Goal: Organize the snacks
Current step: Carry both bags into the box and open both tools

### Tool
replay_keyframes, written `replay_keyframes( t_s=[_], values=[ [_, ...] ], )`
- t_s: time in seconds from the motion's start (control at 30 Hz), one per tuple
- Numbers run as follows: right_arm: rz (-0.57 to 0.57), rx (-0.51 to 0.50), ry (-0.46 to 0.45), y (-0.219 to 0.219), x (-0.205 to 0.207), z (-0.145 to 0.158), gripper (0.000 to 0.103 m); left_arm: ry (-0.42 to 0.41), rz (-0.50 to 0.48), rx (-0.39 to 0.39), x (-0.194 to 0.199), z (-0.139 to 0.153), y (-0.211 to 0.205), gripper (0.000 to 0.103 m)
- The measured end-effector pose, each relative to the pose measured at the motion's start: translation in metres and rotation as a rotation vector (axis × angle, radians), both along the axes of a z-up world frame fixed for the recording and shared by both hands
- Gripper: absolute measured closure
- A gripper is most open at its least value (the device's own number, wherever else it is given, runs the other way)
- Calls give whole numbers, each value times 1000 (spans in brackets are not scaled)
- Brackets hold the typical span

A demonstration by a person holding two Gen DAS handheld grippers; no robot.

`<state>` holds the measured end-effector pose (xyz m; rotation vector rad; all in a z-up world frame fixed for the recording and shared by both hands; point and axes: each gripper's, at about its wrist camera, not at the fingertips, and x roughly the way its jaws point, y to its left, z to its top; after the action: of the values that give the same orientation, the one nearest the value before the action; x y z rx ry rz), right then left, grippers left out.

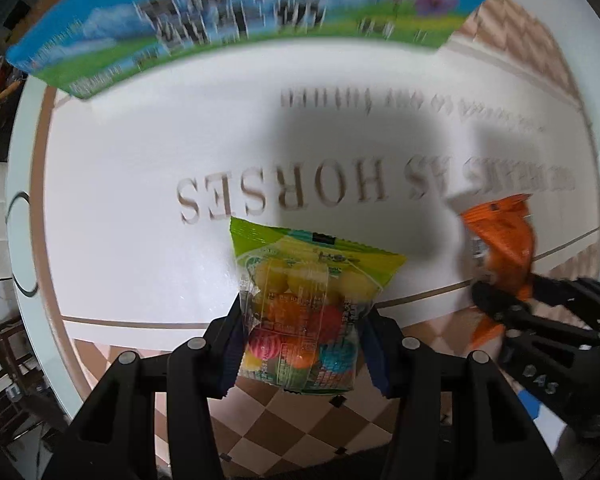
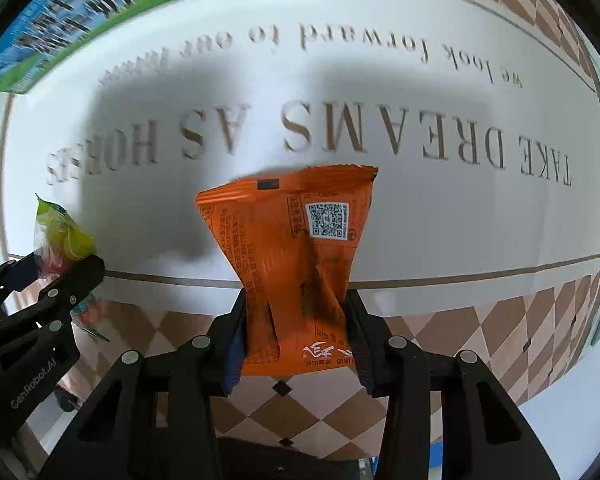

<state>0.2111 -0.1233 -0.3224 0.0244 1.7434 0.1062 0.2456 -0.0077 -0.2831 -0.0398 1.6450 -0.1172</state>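
Above the white surface (image 2: 440, 216), each gripper carries one snack. The left gripper (image 1: 300, 344) has its fingers pinching the lower half of a green candy bag (image 1: 304, 300); the right gripper (image 2: 296, 336) has its fingers pinching an orange packet (image 2: 296, 256), which is squeezed to a waist at the grip. Both snacks appear lifted clear of the surface, the left one near its front edge.

Procedure, judged from the task: carry each snack to its intended place, most likely the blue-and-green box (image 1: 240, 12) at the far side. Keep the squeeze steady; both wrappers are slick film and could slip if the fingers relax. Hold each packet level and lower it before releasing.

Surroundings: the surface bears brown lettering and a checked border. The box stands well apart from both grippers. Between grippers and box nothing obstructs. The grippers travel near each other, so keep them separated to avoid contact. Box detail is blurred; whether it is open cannot be told.
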Motion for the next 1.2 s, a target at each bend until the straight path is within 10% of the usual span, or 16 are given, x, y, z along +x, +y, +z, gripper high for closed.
replay_keyframes(
  t_s=[0.4,0.63,1.2],
  values=[
    [-25,263,-226,6,80,152,57,-267,65,-106,95,152,52,55],
    [7,272,-380,36,194,217,57,-333,100,-77,188,157,90,55],
    [-47,161,-222,59,373,104,57,-80,145,-33,331,35,133,55]
  ],
)
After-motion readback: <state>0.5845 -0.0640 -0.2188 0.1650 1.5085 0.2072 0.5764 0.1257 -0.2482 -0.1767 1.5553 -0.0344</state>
